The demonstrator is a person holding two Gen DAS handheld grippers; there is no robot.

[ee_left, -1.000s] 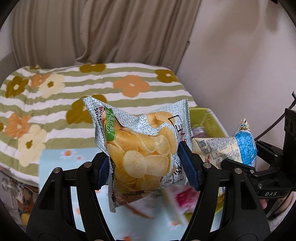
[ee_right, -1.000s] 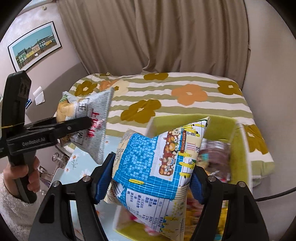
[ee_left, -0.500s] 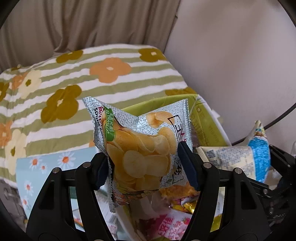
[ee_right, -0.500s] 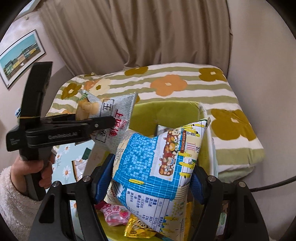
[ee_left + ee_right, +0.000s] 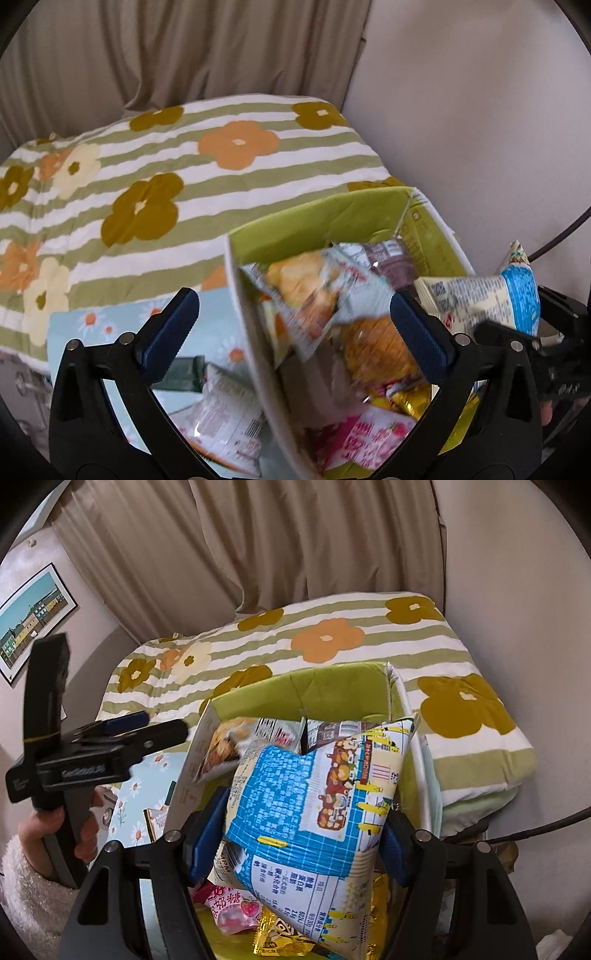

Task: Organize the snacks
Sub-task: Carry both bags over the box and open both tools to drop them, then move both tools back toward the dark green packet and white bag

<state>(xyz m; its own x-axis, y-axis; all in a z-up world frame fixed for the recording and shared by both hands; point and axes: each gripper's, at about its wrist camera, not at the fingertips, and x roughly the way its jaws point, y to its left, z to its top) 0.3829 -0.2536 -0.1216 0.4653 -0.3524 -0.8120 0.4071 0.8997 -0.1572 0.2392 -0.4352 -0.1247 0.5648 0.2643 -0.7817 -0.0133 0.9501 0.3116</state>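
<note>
My left gripper (image 5: 295, 326) is open and empty over the near-left wall of the green box (image 5: 332, 218). The silver chip bag (image 5: 314, 291) is blurred, loose inside the box among other snacks. My right gripper (image 5: 299, 834) is shut on a blue and cream snack bag (image 5: 314, 797) held over the box (image 5: 332, 686). That bag also shows in the left wrist view (image 5: 487, 299) at the right. The left gripper shows in the right wrist view (image 5: 129, 727), left of the box.
The box holds a pink candy pack (image 5: 232, 908), a gold packet (image 5: 284, 938) and other packs. Loose snack packs (image 5: 221, 413) lie on the daisy-print cloth (image 5: 103, 325) left of the box. A striped flower blanket (image 5: 147, 177) lies behind, a wall to the right.
My left gripper opened and the chip bag dropped into the box. The right gripper with the blue bag moved further over the box.
</note>
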